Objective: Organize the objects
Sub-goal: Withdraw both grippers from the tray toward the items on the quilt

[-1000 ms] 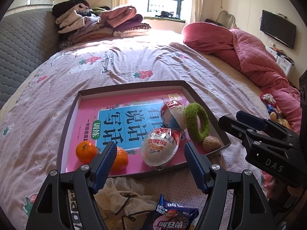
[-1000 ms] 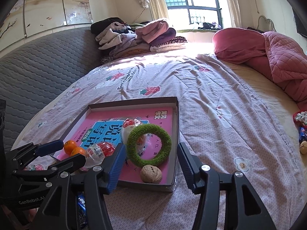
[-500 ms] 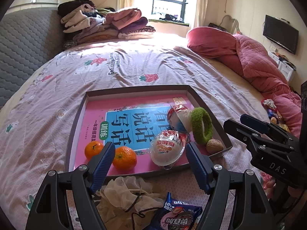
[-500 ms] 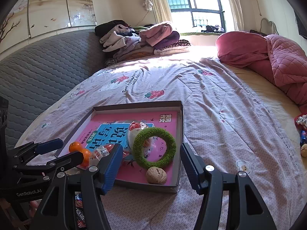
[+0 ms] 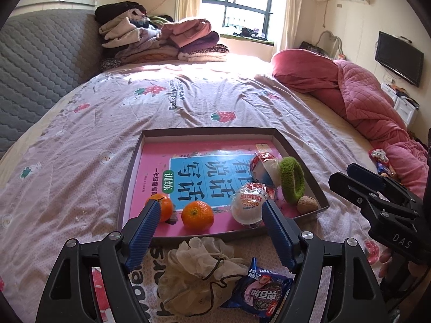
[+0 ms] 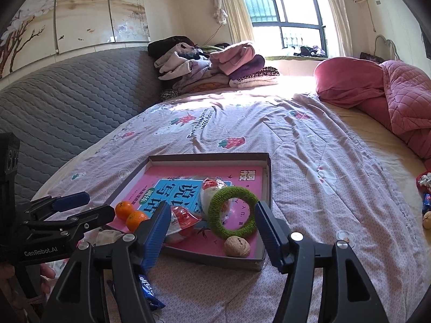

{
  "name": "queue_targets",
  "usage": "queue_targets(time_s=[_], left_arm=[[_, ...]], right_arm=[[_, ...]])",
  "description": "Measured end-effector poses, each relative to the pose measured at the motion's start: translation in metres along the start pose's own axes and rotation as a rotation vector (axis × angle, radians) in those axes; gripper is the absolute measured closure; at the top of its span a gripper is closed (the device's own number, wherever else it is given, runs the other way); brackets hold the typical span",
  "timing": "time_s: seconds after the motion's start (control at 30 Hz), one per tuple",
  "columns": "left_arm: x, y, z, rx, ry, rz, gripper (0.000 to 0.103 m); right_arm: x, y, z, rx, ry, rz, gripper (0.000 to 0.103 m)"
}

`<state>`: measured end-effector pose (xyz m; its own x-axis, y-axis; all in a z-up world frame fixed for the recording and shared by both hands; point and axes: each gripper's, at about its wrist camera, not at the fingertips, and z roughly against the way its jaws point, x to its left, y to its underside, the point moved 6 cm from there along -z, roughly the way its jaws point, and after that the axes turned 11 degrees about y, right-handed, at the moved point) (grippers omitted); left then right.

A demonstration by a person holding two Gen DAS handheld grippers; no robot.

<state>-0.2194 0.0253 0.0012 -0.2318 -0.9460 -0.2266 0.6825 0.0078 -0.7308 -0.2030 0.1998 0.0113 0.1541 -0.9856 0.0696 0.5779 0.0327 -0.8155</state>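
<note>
A shallow box [image 5: 207,132] [image 6: 265,177] lies on the bed with a pink book in it. On the book lie two oranges [image 5: 198,214] [image 6: 136,219], two wrapped snacks [image 5: 249,206] [image 6: 180,222], a green ring [image 5: 292,179] [image 6: 233,212] and a walnut [image 5: 307,204] [image 6: 237,246]. In front of the box lie a cream mesh pouch [image 5: 199,266] and a blue cookie packet [image 5: 258,292] [image 6: 146,289]. My left gripper [image 5: 210,226] is open and empty, just short of the box's near edge. My right gripper [image 6: 212,223] is open and empty, at the box's right near corner.
The bedspread [image 5: 113,140] is pink with strawberry prints. Folded clothes [image 5: 161,40] are piled at the far end, and a red quilt [image 5: 350,91] lies at the right. Small items [image 6: 427,207] lie at the bed's right edge. A grey padded headboard [image 6: 67,102] runs along the left.
Both grippers have drawn back and risen from the box, so it sits farther off and lower in both views. Both stay open and empty. The objects have not moved.
</note>
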Motion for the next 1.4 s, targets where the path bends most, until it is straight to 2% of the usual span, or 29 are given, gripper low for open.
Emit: queue_targets(time_s=[0.33, 0.73, 1.0, 1.4], left_arm=[[0.008, 0.014, 0.027, -0.009, -0.015, 0.011, 0.024], [0.03, 0.04, 0.048, -0.003, -0.053, 0.04, 0.024], [0.043, 0.057, 0.05, 0.013, -0.053, 0.069, 0.024], [0.042, 0.071, 0.044, 0.049, -0.053, 0.058, 0.024]], right_arm=[[0.024, 0.013, 0.024, -0.028, -0.052, 0.036, 0.039], [0.057, 0.043, 0.031, 0.002, -0.084, 0.11, 0.038], [0.07, 0.06, 0.033, 0.014, -0.076, 0.169, 0.038], [0.08, 0.079, 0.041, 0.02, -0.075, 0.224, 0.038]])
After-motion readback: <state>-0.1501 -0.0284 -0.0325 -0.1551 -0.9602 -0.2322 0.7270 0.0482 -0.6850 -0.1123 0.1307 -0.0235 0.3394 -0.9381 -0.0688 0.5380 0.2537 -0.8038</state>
